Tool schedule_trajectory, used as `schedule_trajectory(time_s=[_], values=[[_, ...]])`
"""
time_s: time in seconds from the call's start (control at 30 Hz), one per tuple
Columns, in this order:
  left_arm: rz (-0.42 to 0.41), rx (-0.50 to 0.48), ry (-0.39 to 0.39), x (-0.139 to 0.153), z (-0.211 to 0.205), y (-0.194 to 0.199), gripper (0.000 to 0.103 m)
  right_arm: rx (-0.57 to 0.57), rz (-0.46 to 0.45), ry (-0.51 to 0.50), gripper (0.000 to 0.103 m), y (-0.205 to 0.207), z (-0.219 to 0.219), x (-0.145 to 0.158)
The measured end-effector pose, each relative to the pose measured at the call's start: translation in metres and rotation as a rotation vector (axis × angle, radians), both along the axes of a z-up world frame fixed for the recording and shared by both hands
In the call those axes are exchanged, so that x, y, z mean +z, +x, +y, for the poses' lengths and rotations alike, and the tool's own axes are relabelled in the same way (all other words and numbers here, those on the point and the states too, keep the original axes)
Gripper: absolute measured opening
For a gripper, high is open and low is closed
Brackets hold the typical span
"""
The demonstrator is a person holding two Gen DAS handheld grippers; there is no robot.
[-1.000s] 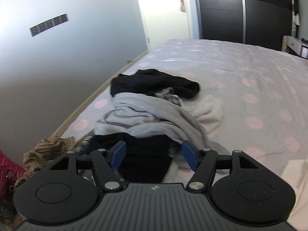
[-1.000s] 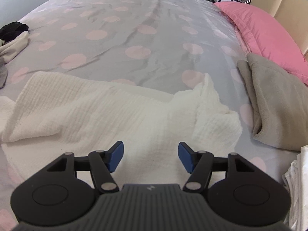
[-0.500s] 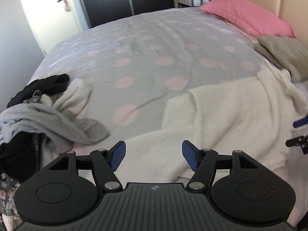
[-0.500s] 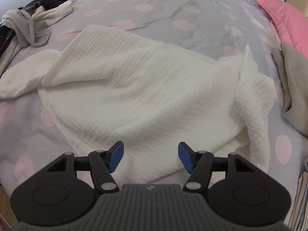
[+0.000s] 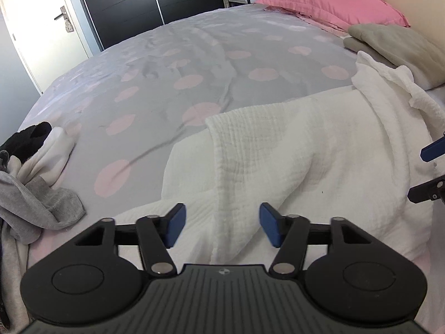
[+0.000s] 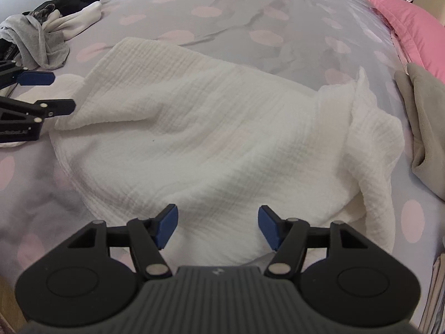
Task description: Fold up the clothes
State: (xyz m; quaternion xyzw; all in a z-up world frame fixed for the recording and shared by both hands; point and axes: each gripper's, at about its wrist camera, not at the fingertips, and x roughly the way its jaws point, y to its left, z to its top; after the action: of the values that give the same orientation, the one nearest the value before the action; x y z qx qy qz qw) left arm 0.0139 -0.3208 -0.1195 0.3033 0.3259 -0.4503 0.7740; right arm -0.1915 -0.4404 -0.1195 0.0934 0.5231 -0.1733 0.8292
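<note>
1. The step in hand looks like the first grasp: a white crinkled-cotton garment (image 6: 222, 139) lies rumpled and unfolded on the near part of the grey bedspread with pink dots (image 6: 250, 8), and both grippers point down at its near edge.
2. The left gripper (image 5: 221, 228) has just been closing its jaws. A raised ridge of the white cloth runs between the blue pads (image 5: 175, 224), but they stand clear of it on both sides, so it holds nothing yet.
3. The right gripper (image 6: 217, 228) hangs over the garment's near hem with its jaws wide apart and empty.
4. Next, I judge, each gripper must come down on an edge or corner and pinch it. The cloth is soft and bunched, so a grip could catch two layers; the garment likely needs spreading flat before any fold.
5. The left wrist view alone shows the door and dark wardrobe (image 5: 125, 8) beyond the bed, and the right gripper's tips at its right border.
6. The right wrist view alone shows the garment's whole outline, the left gripper at its left corner, and more of the grey, black and cream clothes pile (image 6: 44, 36). Both show the pink pillow (image 5: 331, 5) and the folded beige blanket (image 6: 425, 128).
</note>
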Motion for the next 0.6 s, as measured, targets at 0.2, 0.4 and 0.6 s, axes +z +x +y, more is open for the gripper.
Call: schedule_trajectory(time_s=[0.2,0.4,0.6], values=[[0.024,0.036,-0.001,-0.018,0.008,-0.013,0.001,0.035,0.018,-0.005,0.068,0.004,0.008,-0.005],[-0.011,-0.107,0.058,-0.016,0.031,-0.068,0.001,0.006,0.033,0.038,0.068,0.002,0.012,-0.008],[0.032,-0.187,0.082,-0.013,0.056,-0.105,0.001,-0.025,-0.026,0.102,0.068,0.006,0.029,0.006]])
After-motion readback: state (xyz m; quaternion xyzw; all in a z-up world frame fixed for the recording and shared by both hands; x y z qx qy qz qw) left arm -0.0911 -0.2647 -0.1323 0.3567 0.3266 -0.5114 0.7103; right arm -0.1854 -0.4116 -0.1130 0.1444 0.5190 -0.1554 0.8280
